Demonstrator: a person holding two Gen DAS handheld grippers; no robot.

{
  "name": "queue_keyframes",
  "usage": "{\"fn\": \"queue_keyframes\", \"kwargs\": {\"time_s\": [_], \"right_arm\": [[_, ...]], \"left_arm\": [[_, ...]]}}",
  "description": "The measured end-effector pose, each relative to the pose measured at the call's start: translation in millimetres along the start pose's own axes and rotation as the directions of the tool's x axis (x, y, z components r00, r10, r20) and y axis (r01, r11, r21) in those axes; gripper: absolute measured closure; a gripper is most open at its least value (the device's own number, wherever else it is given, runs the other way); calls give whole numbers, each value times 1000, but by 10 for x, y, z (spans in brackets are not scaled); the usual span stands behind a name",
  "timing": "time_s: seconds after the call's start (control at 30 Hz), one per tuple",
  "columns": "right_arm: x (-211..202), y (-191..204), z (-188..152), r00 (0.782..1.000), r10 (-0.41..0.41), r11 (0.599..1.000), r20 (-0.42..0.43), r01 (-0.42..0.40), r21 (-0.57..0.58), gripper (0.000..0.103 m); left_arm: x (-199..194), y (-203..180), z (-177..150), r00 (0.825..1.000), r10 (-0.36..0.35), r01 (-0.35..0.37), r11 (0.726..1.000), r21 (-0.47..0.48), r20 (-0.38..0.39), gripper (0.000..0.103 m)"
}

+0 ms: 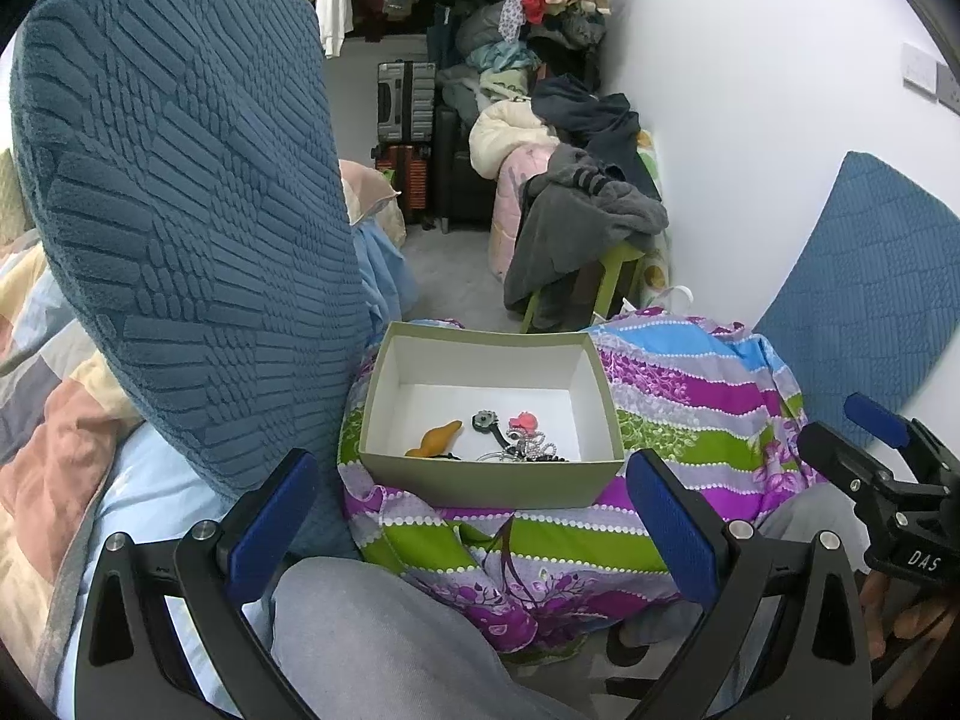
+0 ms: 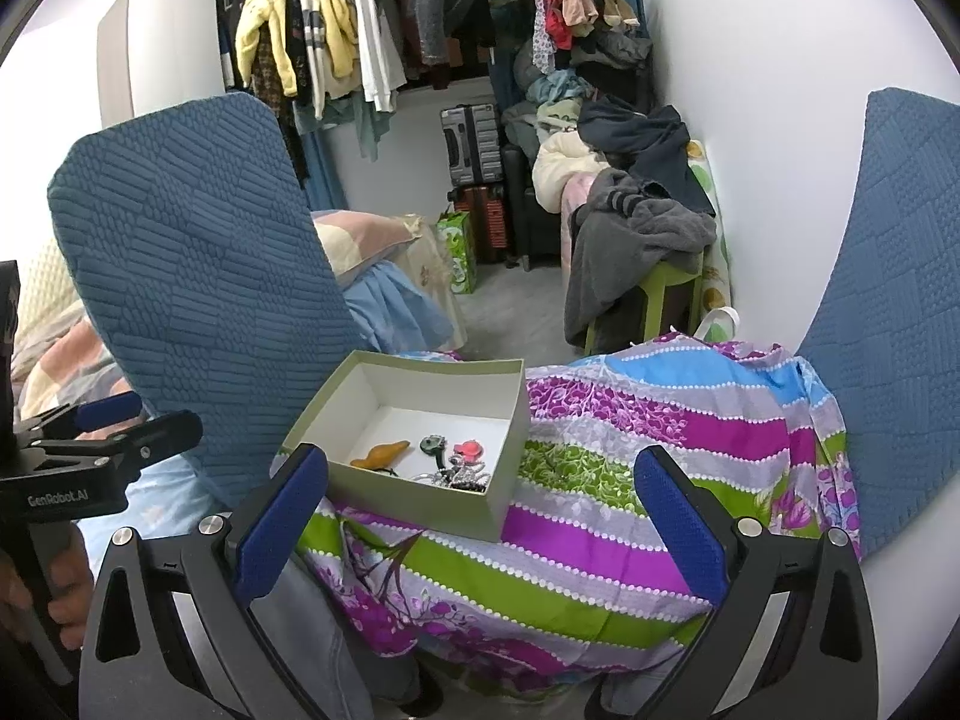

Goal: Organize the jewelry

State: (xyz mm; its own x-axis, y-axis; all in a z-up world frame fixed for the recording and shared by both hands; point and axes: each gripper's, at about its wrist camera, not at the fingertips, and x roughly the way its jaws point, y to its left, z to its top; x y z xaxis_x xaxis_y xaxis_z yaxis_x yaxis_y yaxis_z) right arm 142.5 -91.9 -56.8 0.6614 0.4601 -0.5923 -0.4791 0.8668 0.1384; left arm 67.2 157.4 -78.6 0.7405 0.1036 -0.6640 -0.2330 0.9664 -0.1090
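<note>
Both grippers wide open, empty, hovering short of box (image 1: 492, 474).
Better descending vertically onto tangled jewelry (image 1: 522, 441), pinching one piece.

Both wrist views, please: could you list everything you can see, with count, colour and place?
box: one, olive outside, white inside, open, on the striped cloth.
orange piece: one, near-left of the box floor.
dark round piece: one, middle of the box.
red piece: one, right of the dark one.
chains: tangle, silver and dark, count unclear, box front.
striped cloth: one, purple, green, blue, under the box.
blue cushions: two, left and right of the cloth.
suitcases: stacked, grey over red, far wall.
hanging clothes: many, mixed colours, back rail.
left gripper: open, empty.
right gripper: open, empty.
</note>
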Motion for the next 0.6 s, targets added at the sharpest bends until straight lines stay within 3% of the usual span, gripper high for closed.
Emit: {"fn": "queue_keyframes", "kwargs": {"time_s": [0.6], "right_arm": [[-56, 18, -22, 1000, -1, 1000, 8, 1, -4, 0]], "left_arm": [[-63, 18, -37, 1000, 3, -3, 1000, 1, 5, 1]]}}
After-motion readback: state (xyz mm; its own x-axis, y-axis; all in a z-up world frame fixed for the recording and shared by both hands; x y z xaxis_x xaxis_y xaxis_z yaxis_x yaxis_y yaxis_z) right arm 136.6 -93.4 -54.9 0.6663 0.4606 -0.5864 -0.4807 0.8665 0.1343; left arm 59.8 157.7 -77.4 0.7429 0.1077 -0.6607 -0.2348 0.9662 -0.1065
